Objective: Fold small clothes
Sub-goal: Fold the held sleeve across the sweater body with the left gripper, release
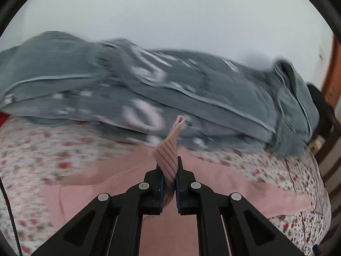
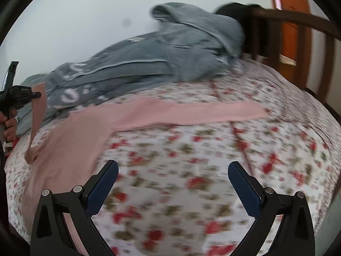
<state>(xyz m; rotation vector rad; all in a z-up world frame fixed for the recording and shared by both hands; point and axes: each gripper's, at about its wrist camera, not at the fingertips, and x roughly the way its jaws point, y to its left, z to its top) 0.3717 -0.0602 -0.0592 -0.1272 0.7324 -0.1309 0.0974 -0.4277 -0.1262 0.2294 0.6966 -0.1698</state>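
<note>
The garment (image 2: 70, 149) lies spread on the bed (image 2: 191, 170), with the folded blanket (image 2: 149, 64) behind it by the wall (image 2: 74, 21).

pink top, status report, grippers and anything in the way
Left gripper shut on pink top sleeve cuff, lifted. Right gripper open, empty. Other sleeve flat on floral sheet. Grey blanket behind, not blocking.

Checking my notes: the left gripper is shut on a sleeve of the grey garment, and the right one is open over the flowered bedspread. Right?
Not quite. The left gripper is shut on the pink garment, not the grey one, as the left wrist view shows. The right gripper is open over the flowered bedspread.
</note>
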